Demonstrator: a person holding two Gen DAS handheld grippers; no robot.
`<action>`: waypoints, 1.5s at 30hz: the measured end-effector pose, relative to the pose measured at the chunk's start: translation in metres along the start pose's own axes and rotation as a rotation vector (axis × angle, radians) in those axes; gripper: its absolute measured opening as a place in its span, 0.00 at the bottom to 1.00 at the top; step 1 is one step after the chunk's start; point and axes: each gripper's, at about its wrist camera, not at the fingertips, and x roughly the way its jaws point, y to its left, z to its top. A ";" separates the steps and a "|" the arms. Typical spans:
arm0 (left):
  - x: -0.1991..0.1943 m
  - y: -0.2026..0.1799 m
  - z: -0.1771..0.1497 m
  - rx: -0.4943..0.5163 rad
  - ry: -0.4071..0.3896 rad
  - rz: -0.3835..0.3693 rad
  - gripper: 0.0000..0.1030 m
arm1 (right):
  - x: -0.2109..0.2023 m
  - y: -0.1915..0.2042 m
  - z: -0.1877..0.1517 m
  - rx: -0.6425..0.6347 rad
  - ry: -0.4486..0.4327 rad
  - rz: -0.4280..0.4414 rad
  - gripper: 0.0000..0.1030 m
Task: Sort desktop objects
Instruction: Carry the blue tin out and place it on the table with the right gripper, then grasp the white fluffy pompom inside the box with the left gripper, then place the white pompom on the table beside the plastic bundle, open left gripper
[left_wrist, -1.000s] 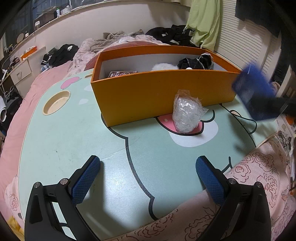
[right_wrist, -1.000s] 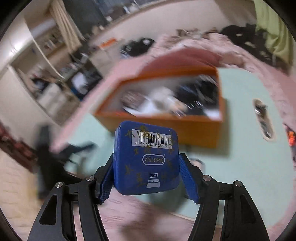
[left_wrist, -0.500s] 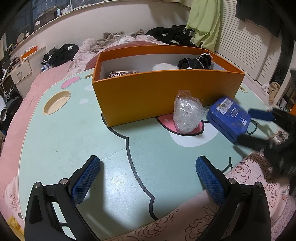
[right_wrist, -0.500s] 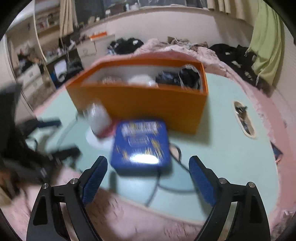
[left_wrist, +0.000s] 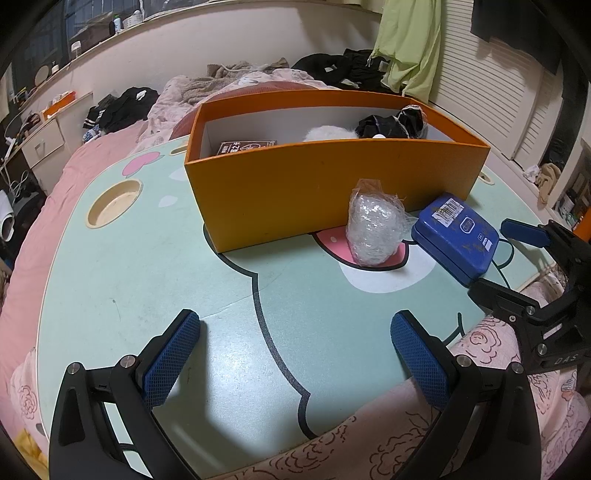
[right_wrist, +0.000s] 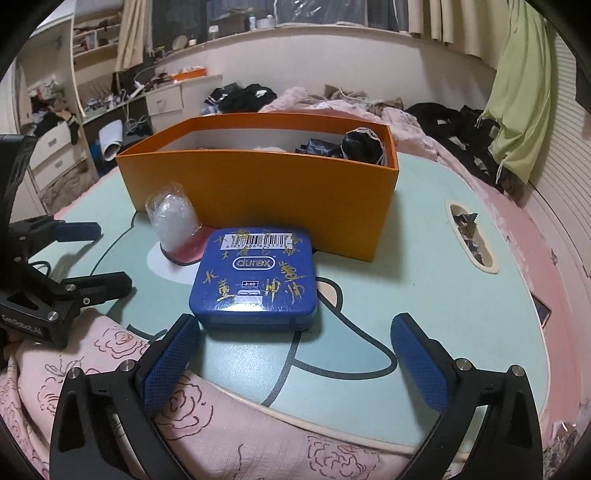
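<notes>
Orange box (left_wrist: 332, 184) holding dark cloth (left_wrist: 395, 123), both grippers' jaws spread, right opening.

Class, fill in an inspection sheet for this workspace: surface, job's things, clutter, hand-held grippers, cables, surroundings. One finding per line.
Surface: mint cartoon table, cup hole on one side.
Job's things: blue tin flat on the table, beside a plastic-wrapped bundle; orange box behind, holding a dark cloth, something white and a dark card.
Clutter: scraps in the table's slot.
Grippers: left hand-held gripper open, nothing between; right hand-held gripper opening, tin just ahead, untouched.
Cables: nothing seen on the table.
Surroundings: pink bedding, strewn clothes, drawers.
</notes>
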 end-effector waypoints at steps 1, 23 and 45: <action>0.000 0.000 0.000 0.001 -0.001 -0.003 1.00 | -0.001 0.002 0.000 0.000 0.000 -0.002 1.00; 0.061 -0.014 0.171 -0.077 0.158 -0.188 0.52 | -0.002 0.006 0.000 0.018 -0.004 -0.019 1.00; -0.029 -0.025 0.119 0.055 -0.049 -0.330 0.42 | -0.002 0.007 0.000 0.176 0.035 -0.184 1.00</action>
